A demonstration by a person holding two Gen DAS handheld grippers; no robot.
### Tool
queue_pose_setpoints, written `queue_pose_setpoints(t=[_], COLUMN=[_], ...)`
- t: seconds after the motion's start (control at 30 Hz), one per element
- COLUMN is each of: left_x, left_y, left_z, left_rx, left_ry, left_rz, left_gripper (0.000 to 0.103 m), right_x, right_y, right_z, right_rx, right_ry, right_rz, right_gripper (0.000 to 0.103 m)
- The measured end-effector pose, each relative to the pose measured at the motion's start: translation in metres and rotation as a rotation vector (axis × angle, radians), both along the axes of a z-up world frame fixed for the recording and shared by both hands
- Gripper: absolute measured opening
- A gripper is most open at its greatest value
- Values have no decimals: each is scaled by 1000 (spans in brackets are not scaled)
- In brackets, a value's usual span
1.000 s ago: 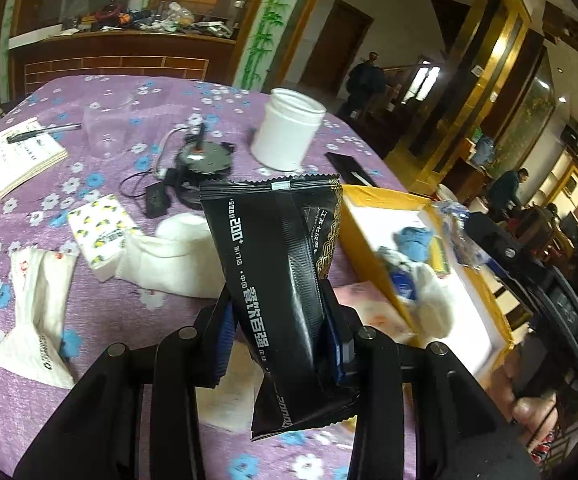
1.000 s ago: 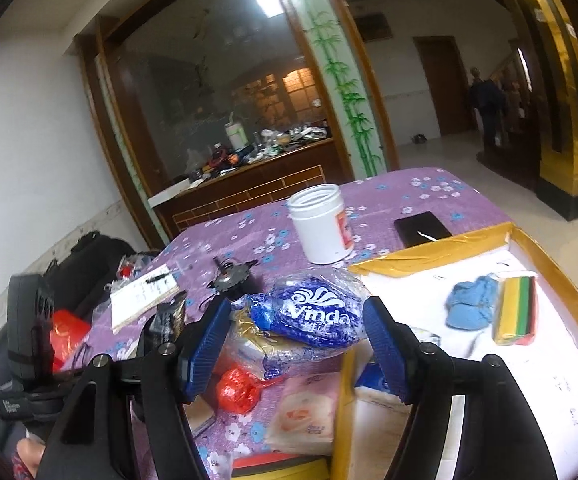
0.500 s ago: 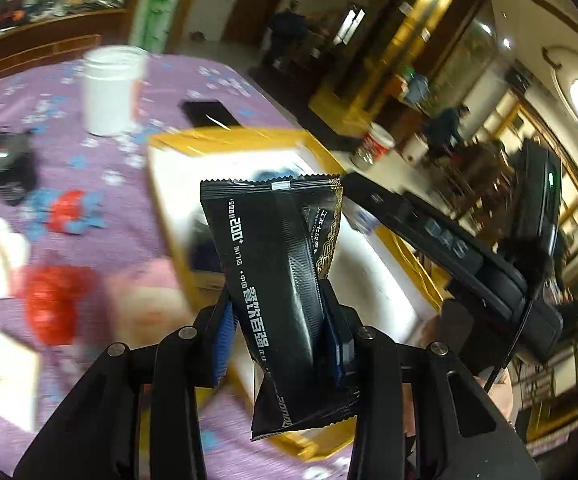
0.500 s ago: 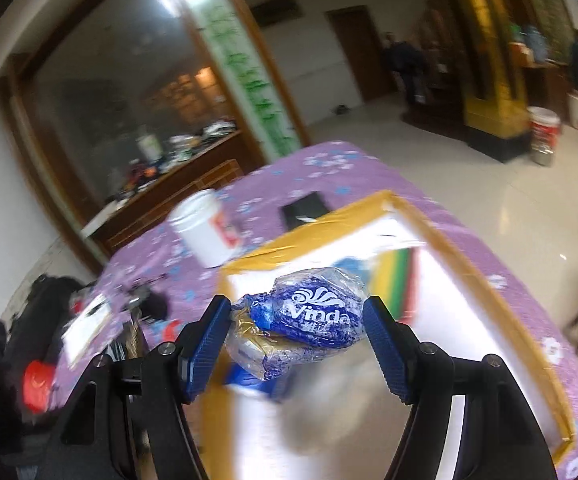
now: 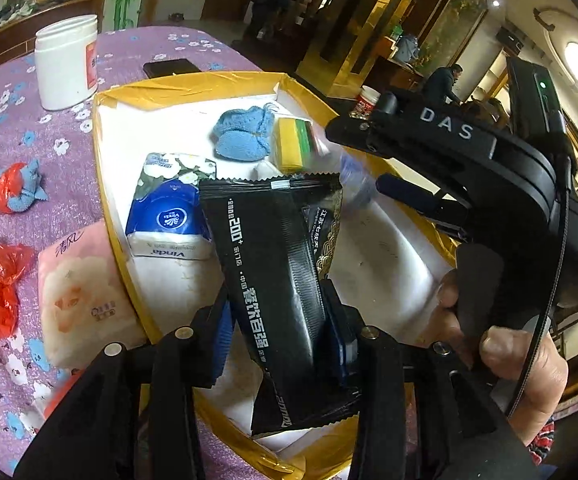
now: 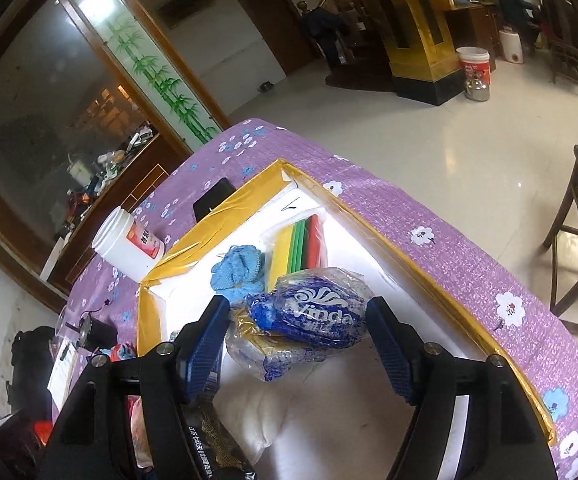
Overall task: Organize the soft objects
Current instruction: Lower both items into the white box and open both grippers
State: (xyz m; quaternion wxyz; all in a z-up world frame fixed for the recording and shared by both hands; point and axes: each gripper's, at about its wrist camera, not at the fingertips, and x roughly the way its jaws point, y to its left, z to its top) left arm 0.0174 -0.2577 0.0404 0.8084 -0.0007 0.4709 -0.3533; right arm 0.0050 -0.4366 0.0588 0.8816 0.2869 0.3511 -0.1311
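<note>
While the black packet (image 5: pixel 277 276) hides the tray (image 5: pixel 193 84) floor, its tail blurs

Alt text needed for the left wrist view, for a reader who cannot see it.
The left hand-held gripper, its jaws opening, has a black snack packet between them above a yellow-rimmed tray holding tissue packs, a blue knit piece and a striped sponge.

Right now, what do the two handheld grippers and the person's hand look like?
Both are black plastic with silver screw heads and ribbed blue pads on the fingers. In the left wrist view, the right gripper body carries white "DAS" lettering, a small green light and a thin black cable running down past the hand. A red, patterned knit cuff shows at the wrist. The left gripper has the same build.
</note>
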Motion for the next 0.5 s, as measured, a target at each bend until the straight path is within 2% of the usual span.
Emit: queue_pose_setpoints(t=[0.17,0.23,0.3,0.37,0.43,0.5], left_x=[-3,-4,-4,-5,-5,-5], left_y=[1,3,4,7,9,12], left_z=[3,6,8,11,14,16], left_rx=[-2,-11,-20,-31,-42,-57], left_ry=[-33,-45,-51,-63,-75,-78], left_rz=[-3,-2,-2,4,11,16], left_gripper=[43,46,60,64,64,64], right_x=[1,-1,-2,-7,-19,-30], right_y=[6,12,21,28,35,39], right_z=[7,13,21,33,47,57], right_rx=[-44,-93,-168,-224,-285,-318], right_ry=[-2,-14,-28,-85,-162,-231], right_rz=[-1,3,1,-1,-24,-47], right_gripper=[81,83,86,89,103,103])
